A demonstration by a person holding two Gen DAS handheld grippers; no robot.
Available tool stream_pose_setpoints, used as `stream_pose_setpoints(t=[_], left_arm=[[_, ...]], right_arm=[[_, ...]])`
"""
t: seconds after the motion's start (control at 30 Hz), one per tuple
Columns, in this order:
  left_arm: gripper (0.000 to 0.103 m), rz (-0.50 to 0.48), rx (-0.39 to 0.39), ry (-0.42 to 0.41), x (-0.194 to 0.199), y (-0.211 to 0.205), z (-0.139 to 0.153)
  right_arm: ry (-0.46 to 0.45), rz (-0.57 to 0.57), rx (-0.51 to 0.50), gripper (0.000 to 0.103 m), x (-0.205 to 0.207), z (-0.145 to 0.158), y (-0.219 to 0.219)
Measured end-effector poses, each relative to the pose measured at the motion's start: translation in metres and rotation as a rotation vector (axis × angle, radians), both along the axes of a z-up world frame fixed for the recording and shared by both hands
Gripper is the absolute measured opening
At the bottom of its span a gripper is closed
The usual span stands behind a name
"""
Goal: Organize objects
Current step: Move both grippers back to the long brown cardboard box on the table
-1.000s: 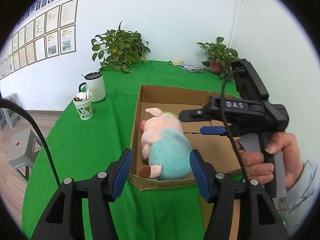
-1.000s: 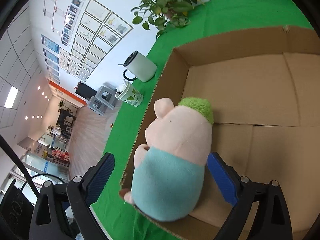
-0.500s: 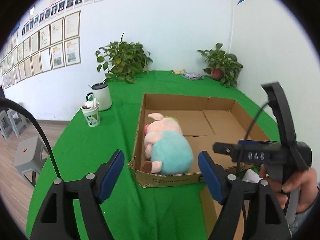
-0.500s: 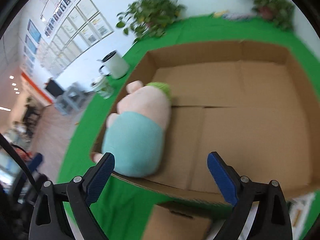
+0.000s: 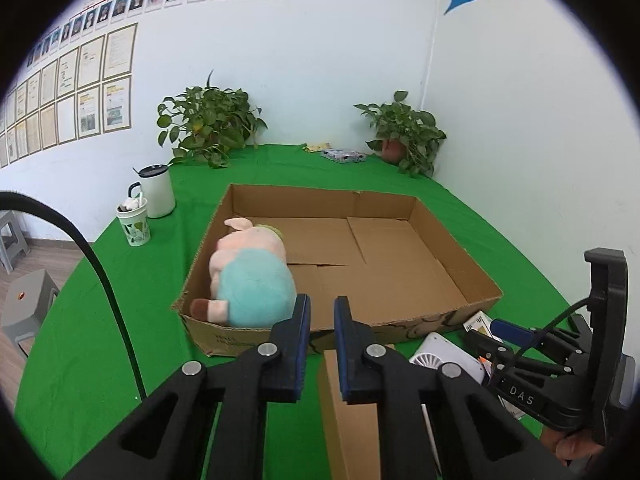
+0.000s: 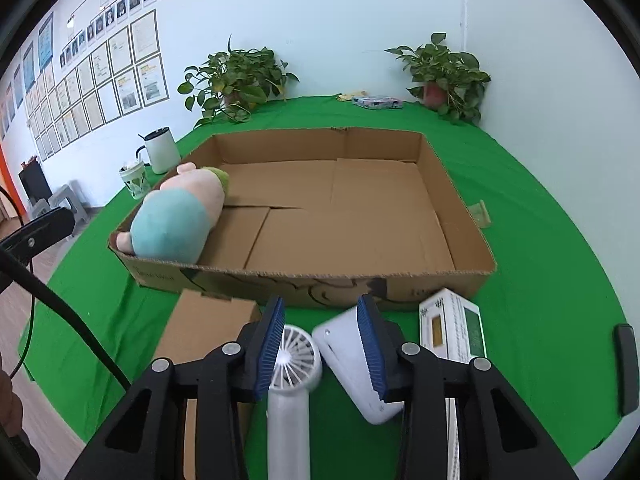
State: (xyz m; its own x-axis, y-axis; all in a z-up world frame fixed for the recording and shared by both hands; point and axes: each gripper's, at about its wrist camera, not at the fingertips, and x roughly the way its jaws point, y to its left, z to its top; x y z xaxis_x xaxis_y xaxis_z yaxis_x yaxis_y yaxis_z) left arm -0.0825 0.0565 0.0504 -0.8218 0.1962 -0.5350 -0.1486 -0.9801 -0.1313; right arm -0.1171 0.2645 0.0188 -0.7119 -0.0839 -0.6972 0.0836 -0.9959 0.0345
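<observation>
- Your left gripper [image 5: 320,344] hangs over the green cloth [image 5: 100,320] just near of the box [image 5: 460,256], its jaws just drawn close together with nothing between them; a small brown carton [image 5: 348,420] lies beneath.
- Your right gripper [image 6: 322,344] points down at a white fan [image 6: 294,356] near of the box, jaws just narrowed but still apart; the fan's head sits between the pads [image 6: 272,340], whether they press on it you cannot tell.
- A white case [image 6: 352,364] lies partly behind the right pad, with a white-and-green packet [image 6: 452,328] just to its right.
- The plush pig [image 5: 248,276] lies in the box's near-left corner.
- A mug [image 5: 156,192] and a cup [image 5: 134,220] stand left of the box.
</observation>
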Motion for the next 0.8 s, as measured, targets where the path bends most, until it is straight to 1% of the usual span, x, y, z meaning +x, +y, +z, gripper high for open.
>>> stream_pose_setpoints(t=[0.03,0.07,0.1,0.13,0.2,0.3,0.37,0.43,0.5,0.53,0.6,0.63,0.73,0.77,0.8], left_arm=[[0.017,0.005,-0.02,-0.003,0.001,0.004,0.0],[0.04,0.013,-0.043,-0.009,0.002,0.008,-0.001],[0.076,0.015,-0.055,-0.011,0.003,0.01,-0.002],[0.086,0.016,-0.055,-0.004,0.005,0.011,-0.002],[0.087,0.011,-0.044,0.006,0.008,0.01,-0.003],[0.087,0.0,-0.018,-0.019,0.007,0.005,-0.005],[0.086,-0.013,0.016,-0.031,0.007,0.0,-0.006],[0.086,-0.022,0.044,-0.043,0.007,-0.006,-0.005],[0.086,-0.025,0.056,-0.043,0.01,-0.012,-0.001],[0.086,-0.024,0.055,-0.039,0.011,-0.014,0.001],[0.086,-0.018,0.05,-0.029,0.016,-0.025,0.008],[0.086,-0.017,0.05,-0.03,0.017,-0.029,0.01],[0.086,-0.002,0.058,-0.045,0.022,-0.047,0.014],[0.086,0.003,0.065,-0.056,0.023,-0.052,0.013],[0.086,0.005,0.078,-0.076,0.024,-0.057,0.01]], right_arm=[[-0.006,-0.013,0.004,0.05,0.001,-0.001,0.003],[-0.011,-0.028,0.005,0.076,0.002,-0.002,0.007],[-0.007,-0.037,0.002,0.095,0.003,-0.003,0.01],[0.002,-0.046,-0.001,0.096,0.005,-0.003,0.013],[-0.006,-0.052,-0.007,0.096,0.006,-0.004,0.017],[-0.017,-0.038,-0.027,0.097,0.008,-0.005,0.021],[-0.007,-0.026,-0.028,0.097,0.011,-0.004,0.019],[0.004,-0.005,-0.025,0.097,0.016,-0.003,0.018],[-0.001,0.03,-0.014,0.097,0.023,0.0,0.012],[-0.009,0.072,-0.016,0.097,0.029,0.002,0.008],[-0.027,0.215,-0.028,0.096,0.046,0.011,-0.011],[-0.03,0.326,-0.063,0.096,0.061,0.02,-0.025],[-0.025,0.628,-0.236,0.097,0.103,0.049,-0.057],[-0.009,0.706,-0.283,0.1,0.115,0.058,-0.068],[-0.004,0.743,-0.297,0.102,0.122,0.059,-0.077]])
